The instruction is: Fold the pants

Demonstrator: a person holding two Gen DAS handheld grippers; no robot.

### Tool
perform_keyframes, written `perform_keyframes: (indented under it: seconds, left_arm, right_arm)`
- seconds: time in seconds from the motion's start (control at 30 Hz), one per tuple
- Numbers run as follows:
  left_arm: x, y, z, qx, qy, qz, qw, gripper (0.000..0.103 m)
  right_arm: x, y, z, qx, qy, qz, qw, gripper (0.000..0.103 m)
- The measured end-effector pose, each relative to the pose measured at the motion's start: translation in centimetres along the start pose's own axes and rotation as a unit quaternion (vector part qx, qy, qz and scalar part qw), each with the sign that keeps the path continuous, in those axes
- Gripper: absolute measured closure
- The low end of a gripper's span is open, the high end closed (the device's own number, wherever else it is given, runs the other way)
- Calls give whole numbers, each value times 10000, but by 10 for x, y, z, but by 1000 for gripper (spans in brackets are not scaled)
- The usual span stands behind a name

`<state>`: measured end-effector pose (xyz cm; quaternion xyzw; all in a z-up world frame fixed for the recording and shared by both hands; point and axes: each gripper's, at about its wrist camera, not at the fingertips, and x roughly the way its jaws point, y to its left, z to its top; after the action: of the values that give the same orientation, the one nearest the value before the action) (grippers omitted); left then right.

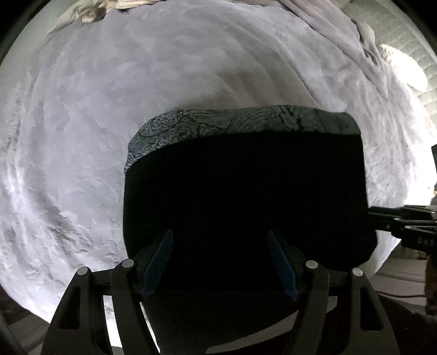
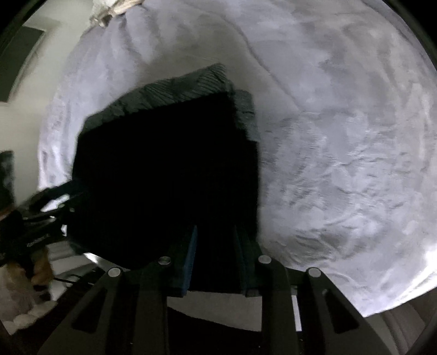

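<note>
The pants [image 1: 243, 188] are dark with a grey leaf-print band along the far edge, folded into a compact block on a pale fuzzy blanket [image 1: 109, 109]. My left gripper [image 1: 220, 234] hovers over their near edge with its blue-padded fingers [image 1: 157, 263] spread wide, nothing between them. The right gripper [image 1: 396, 221] enters from the right at the pants' right edge. In the right wrist view the pants [image 2: 164, 177] fill the left centre, and my right gripper [image 2: 215, 232] has its fingers [image 2: 191, 256] closed narrowly on the near right edge of the pants. The left gripper [image 2: 54, 207] shows blurred at left.
The blanket [image 2: 341, 136] covers a bed and is rumpled at the far right [image 1: 355, 35]. A beige cloth [image 1: 92, 13] lies at the bed's far edge. A quilted white surface [image 1: 404, 41] is beyond at the right. The bed's near edge and floor [image 2: 68, 273] lie below left.
</note>
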<state>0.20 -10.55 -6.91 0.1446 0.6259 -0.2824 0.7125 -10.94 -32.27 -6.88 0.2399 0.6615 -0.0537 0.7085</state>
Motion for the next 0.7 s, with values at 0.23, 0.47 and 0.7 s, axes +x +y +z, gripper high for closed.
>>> perform_keyframes:
  seconds: [0.23, 0.47, 0.7]
  left_arm:
    - [-18, 6, 4, -352, -73, 323, 9988, 31]
    - [-37, 2, 8, -412, -163, 733, 9963, 31]
    - [-56, -1, 7, -440, -331, 982, 9936, 17]
  right_arm:
    - [-27, -2, -4, 201, -180, -162, 9995, 69]
    - [-49, 13, 7, 120, -390, -179, 9990, 48]
    - [-55, 42, 17, -38, -475, -364, 9982, 32]
